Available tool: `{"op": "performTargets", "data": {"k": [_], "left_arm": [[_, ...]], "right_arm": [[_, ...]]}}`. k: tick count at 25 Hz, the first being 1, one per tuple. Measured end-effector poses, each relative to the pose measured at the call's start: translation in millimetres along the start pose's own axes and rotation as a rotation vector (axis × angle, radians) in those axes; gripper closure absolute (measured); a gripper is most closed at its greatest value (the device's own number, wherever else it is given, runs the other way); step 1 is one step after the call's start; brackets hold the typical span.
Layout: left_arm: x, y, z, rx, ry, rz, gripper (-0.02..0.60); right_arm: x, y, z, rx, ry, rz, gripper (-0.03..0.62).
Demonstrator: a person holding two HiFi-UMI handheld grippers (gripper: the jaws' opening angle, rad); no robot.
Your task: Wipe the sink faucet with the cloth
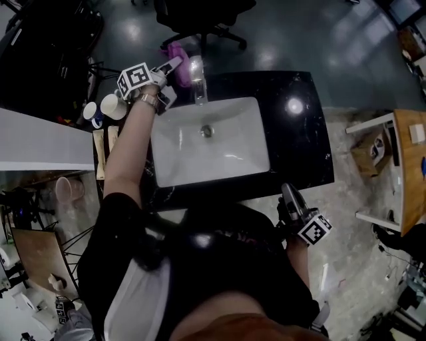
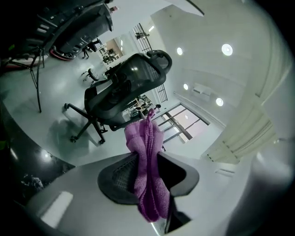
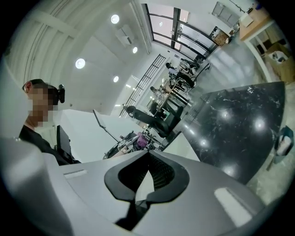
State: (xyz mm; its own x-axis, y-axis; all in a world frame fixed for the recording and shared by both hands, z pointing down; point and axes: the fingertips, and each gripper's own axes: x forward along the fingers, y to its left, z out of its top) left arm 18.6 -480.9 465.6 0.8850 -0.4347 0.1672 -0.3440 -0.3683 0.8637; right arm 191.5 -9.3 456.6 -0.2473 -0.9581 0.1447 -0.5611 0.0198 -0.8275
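Note:
A purple cloth (image 1: 178, 53) is pinched in my left gripper (image 1: 172, 65), which reaches over the back left corner of the black counter (image 1: 313, 133). It sits just left of the chrome faucet (image 1: 197, 78) behind the white sink (image 1: 173, 170), and I cannot tell whether the cloth touches the faucet. In the left gripper view the cloth (image 2: 148, 156) fills the gap between the jaws of the left gripper (image 2: 147, 179) and sticks out past the tips. My right gripper (image 1: 288, 191) hangs at the counter's front right edge. In the right gripper view, the right gripper (image 3: 146, 177) is shut and empty.
Two cups (image 1: 112, 106) stand left of the sink by a white desk (image 1: 40, 140). A black office chair (image 1: 200, 16) stands behind the counter. At the right is a wooden table (image 1: 409, 166) with white legs. The person's body fills the near side.

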Motion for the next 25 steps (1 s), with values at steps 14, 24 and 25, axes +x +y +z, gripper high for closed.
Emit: {"op": "performTargets", "data": {"k": [14,24,25], "left_arm": [[25,107,-64,0.232,0.162,0.439,0.462],[26,126,-81,0.303,0.235,0.533,0.462],[26,126,-81,0.300,0.238,0.531,0.462]], "right_arm": [[22,-1,-19,0.024,-0.011,-0.040,0.583],[20,-10,-16,0.057,-0.034,-0.033,0.583],[21,-9,-16,0.057,-0.031,-0.029,0.583]]}}
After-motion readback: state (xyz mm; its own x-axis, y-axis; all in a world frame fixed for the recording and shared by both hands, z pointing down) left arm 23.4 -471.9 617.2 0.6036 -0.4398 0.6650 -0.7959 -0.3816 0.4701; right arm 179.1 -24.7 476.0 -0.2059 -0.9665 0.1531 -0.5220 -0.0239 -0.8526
